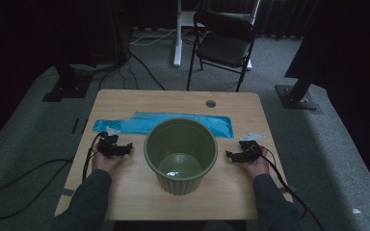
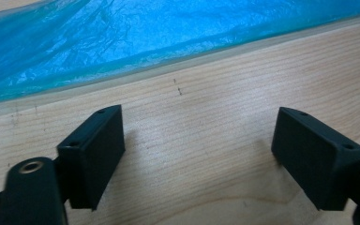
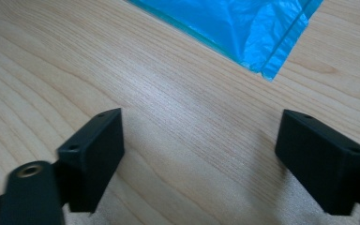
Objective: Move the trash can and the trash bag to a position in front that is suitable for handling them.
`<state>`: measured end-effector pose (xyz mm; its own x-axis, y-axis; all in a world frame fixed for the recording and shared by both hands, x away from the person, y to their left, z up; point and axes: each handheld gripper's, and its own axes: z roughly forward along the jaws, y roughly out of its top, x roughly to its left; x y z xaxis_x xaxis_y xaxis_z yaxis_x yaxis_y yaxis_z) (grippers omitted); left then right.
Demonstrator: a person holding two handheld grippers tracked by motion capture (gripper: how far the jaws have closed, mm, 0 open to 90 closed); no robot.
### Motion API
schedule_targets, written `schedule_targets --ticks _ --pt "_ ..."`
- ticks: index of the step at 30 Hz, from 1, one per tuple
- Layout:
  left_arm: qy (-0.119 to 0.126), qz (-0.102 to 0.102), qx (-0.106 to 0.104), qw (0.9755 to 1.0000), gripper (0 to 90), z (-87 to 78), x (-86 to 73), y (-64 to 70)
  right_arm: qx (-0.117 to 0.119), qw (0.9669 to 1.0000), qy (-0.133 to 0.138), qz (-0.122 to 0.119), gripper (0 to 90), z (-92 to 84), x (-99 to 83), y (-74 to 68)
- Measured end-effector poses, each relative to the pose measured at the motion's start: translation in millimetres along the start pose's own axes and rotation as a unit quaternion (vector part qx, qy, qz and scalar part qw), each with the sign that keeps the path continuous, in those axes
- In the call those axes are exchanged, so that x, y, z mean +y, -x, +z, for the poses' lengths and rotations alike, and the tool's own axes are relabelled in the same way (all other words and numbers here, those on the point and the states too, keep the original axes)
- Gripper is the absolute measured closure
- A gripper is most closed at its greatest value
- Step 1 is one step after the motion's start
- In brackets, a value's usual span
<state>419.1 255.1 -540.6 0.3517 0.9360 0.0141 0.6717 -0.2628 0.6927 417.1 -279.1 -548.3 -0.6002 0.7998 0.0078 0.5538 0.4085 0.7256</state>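
We see a pale wooden surface with rounded corners and a small round grommet hole near its far edge. A ribbed olive-green plastic bucket stands upright at the middle, open and empty. Just behind it a flat, crinkled blue plastic bag lies stretched across the surface; its edge fills the top of the left gripper view and its corner the right gripper view.

Our left claw rests left of the bucket, jaws spread wide with nothing between them. Our right claw sits right of the bucket, equally wide and empty. Both stay apart from the bucket.

Around us lies grey carpet with dark cables, a black folding chair beyond the surface, and black curtains.
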Motion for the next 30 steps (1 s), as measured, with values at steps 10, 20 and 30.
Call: schedule_targets --ticks 10,20,30 --pt "-0.004 0.008 -0.062 0.998 51.1 -14.0 8.7 -0.9 -0.013 0.9994 -0.024 -0.019 52.5 -8.2 9.9 -6.8" --pt "0.039 0.037 -0.174 0.9832 53.1 -44.2 17.4 20.1 0.029 0.9992 -0.004 -0.029 57.0 -23.8 26.2 -28.6" --pt "0.032 0.119 -0.216 0.9687 52.6 -65.1 10.3 64.1 0.091 0.9916 0.016 -0.09 54.7 -44.7 35.7 -76.3"
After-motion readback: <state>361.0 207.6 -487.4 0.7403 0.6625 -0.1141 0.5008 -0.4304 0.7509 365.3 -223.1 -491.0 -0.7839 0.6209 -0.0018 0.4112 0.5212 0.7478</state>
